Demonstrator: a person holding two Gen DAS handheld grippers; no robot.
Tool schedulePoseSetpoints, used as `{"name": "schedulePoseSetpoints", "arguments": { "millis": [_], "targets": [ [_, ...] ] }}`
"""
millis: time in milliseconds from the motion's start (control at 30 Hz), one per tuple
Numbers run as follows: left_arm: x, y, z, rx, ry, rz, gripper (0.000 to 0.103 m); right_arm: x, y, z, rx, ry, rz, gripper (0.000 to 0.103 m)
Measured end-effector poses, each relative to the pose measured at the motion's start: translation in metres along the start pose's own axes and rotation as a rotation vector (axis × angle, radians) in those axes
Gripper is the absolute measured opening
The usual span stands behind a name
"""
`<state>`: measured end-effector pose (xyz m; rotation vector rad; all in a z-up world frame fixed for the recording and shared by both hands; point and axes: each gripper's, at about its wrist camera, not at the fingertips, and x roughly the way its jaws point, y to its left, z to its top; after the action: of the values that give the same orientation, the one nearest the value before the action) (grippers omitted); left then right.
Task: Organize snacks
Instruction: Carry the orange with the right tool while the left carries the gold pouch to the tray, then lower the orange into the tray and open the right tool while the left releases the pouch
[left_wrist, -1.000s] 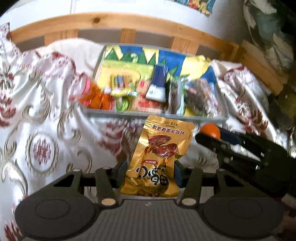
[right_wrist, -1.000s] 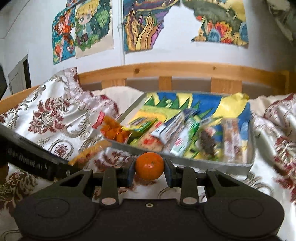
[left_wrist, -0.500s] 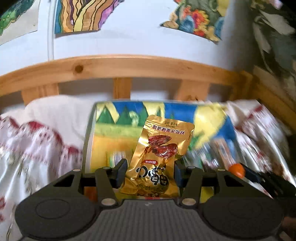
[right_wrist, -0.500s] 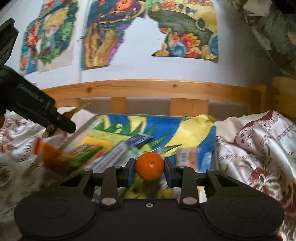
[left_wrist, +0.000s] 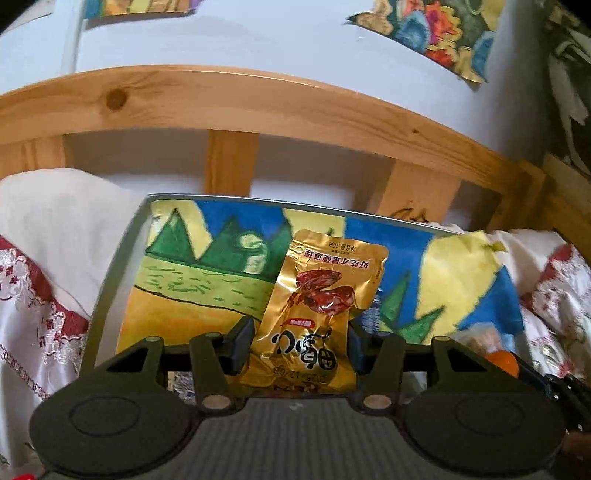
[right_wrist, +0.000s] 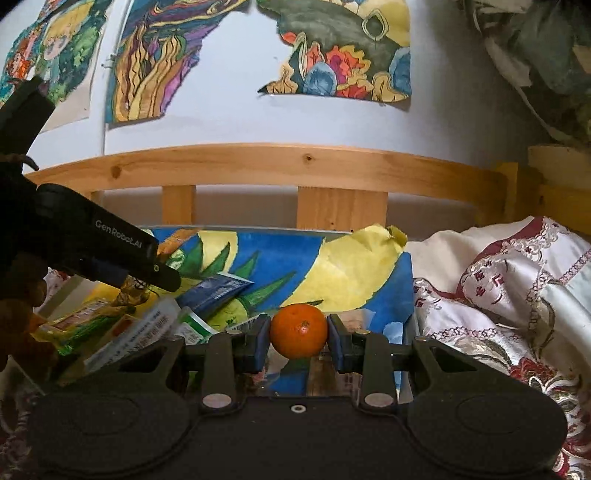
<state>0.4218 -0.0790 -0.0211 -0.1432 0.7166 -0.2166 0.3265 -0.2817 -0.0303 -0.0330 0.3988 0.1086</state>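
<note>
My left gripper (left_wrist: 295, 343) is shut on a gold snack packet (left_wrist: 317, 302) with red dates printed on it, held upright over a grey tray (left_wrist: 110, 280) lined with a painted paper. My right gripper (right_wrist: 298, 338) is shut on a small orange mandarin (right_wrist: 298, 331), over the tray's right part (right_wrist: 406, 280). The mandarin also shows at the right edge of the left wrist view (left_wrist: 502, 362). Several snack packs (right_wrist: 155, 325) lie in the tray, among them a blue packet (right_wrist: 216, 291). The left gripper's body (right_wrist: 92, 247) shows at the left in the right wrist view.
The tray sits on a bed with a white and red patterned cover (right_wrist: 517, 295). A wooden headboard rail (left_wrist: 258, 107) runs behind the tray, with a white wall and coloured drawings (right_wrist: 340, 55) above it.
Both grippers moved forward and over the tray, each keeping its hold. The left one came from in front of the tray; the view tilted up toward the headboard.
</note>
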Motion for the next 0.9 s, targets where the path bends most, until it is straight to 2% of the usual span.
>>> {"name": "schedulePoseSetpoints", "arguments": {
  "millis": [167, 400, 667, 800, 900],
  "targets": [
    [0.007, 0.003, -0.005, -0.01, -0.01, 0.016, 0.056, 0.004, 0.003, -0.001, -0.013, -0.001, -0.012, 0.035],
    [0.008, -0.006, -0.009, 0.031, -0.026, 0.021, 0.058, 0.006, 0.007, -0.002, -0.04, -0.002, -0.028, 0.036],
    [0.007, -0.004, -0.013, 0.01, -0.026, 0.032, 0.074, 0.006, 0.01, -0.003, -0.054, -0.004, -0.029, 0.041],
    [0.005, -0.006, -0.015, 0.026, -0.034, 0.039, 0.078, 0.005, 0.009, -0.003, -0.049, -0.007, -0.03, 0.044],
    [0.003, -0.009, -0.016, 0.031, -0.036, 0.044, 0.086, 0.005, 0.008, -0.003, -0.049, -0.009, -0.029, 0.047]
  ]
}}
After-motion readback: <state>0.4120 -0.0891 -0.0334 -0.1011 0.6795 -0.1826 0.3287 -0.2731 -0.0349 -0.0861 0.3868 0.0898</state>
